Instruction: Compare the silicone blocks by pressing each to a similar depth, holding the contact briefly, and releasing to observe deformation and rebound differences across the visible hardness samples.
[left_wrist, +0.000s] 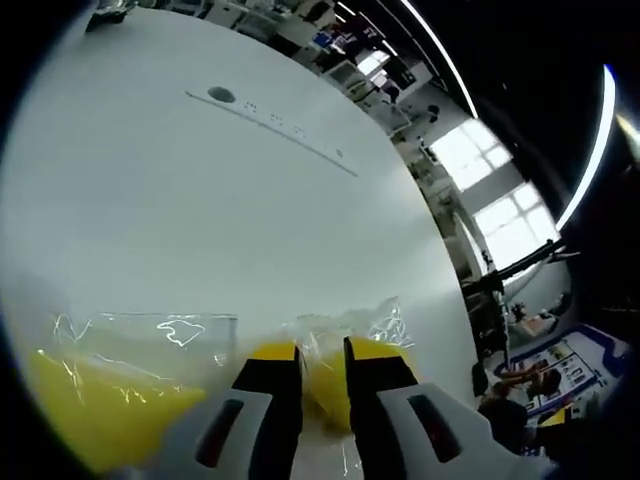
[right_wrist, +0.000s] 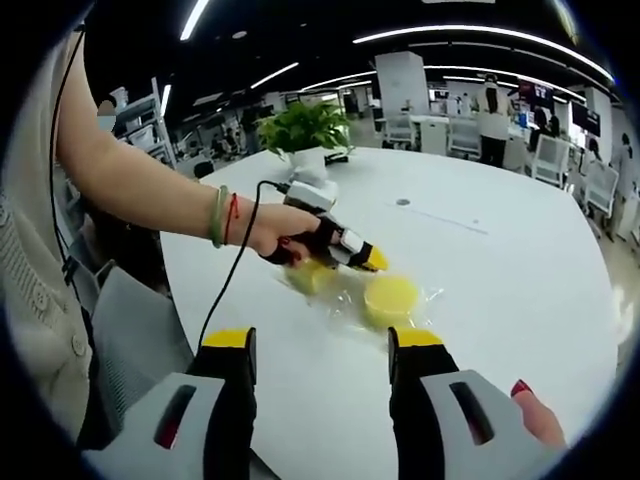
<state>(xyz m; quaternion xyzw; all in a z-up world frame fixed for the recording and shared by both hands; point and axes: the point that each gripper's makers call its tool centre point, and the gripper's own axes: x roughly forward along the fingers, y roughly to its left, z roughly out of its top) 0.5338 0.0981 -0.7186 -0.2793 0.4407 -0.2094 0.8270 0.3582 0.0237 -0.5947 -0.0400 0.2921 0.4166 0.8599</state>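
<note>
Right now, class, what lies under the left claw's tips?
The left claw presses a yellow silicone block wrapped in clear plastic on the white table. Its contact spot is hidden. A second block lies beside.

1. Two yellow silicone blocks on the white desk, both wrapped in clear plastic: one round block just beside the other block.
2. Two hand-held grippers: the left hand-held gripper right at the round block, the right hand-held gripper nearer than it.
3. One potted plant, well beyond the round block.
4. One bracelet on the wrist.
</note>
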